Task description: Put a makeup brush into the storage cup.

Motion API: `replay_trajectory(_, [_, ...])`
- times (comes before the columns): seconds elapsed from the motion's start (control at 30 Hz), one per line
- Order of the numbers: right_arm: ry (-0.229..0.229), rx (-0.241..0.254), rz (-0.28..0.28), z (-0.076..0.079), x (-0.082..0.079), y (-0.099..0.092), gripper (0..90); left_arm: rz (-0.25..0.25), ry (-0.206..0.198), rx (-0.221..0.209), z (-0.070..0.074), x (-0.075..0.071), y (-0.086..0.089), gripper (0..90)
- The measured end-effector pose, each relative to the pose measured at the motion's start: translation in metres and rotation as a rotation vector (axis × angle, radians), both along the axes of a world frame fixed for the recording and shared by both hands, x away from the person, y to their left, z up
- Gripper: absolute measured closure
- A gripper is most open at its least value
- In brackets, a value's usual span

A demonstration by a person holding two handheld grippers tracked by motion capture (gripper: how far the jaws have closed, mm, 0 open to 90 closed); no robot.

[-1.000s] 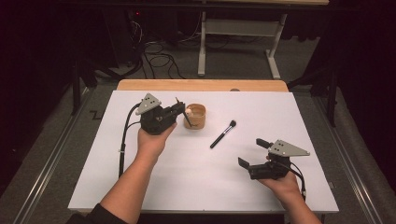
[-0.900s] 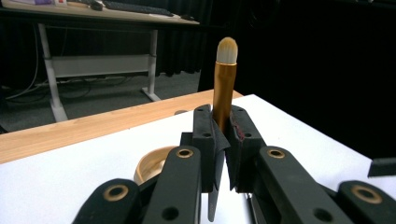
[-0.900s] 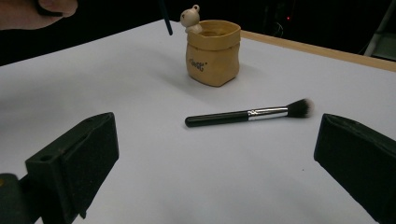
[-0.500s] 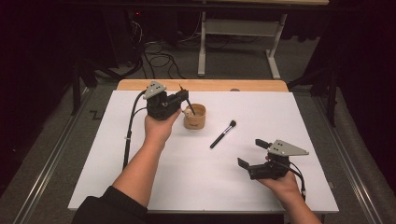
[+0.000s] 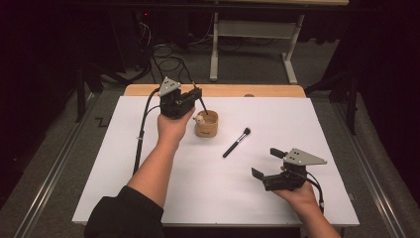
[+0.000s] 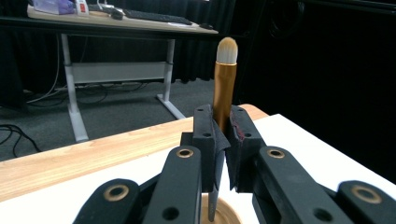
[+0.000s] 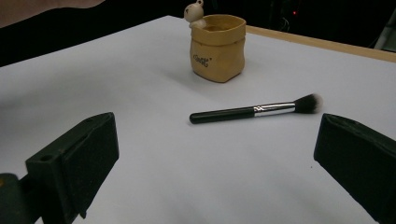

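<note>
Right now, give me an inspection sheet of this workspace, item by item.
Surface: white sheet over a wooden table.
Job's things: gold-handled brush upright, bristles up, over the tan sack-shaped cup; black makeup brush lying flat beside the cup.
Clutter: nothing seen.
Grippers: left tool shut on the gold-handled brush; right tool open, holding nothing, low over the sheet.
Cables: one trails from each tool; more lie on the floor beyond the table.
Surroundings: dark room, grey carpet, white-legged desk behind.
</note>
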State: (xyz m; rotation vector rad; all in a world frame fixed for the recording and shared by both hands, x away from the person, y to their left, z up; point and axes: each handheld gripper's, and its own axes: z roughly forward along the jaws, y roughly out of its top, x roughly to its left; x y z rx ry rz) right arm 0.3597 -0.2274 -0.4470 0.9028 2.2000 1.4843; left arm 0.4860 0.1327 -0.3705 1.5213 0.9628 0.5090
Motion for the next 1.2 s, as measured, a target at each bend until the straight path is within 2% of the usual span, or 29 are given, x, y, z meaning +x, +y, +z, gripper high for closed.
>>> replay_trajectory(0.27, [0.003,0.003,0.002,0.000,0.001,0.000,0.7,0.010,0.000,-0.007,0.003,0.004,0.000,83.6])
replay_trajectory(0.53, [0.010,0.000,0.004,-0.001,0.001,0.001,0.8,0.008,0.009,0.005,0.000,0.005,0.000,83.7])
replay_trajectory(0.97, [0.009,-0.002,0.007,-0.001,0.001,0.001,0.9,0.003,0.025,0.028,-0.007,0.007,-0.003,83.6])
replay_trajectory(1.2, [0.009,-0.004,0.008,-0.001,0.001,0.001,0.9,0.009,0.037,0.025,-0.012,0.008,-0.002,83.6])
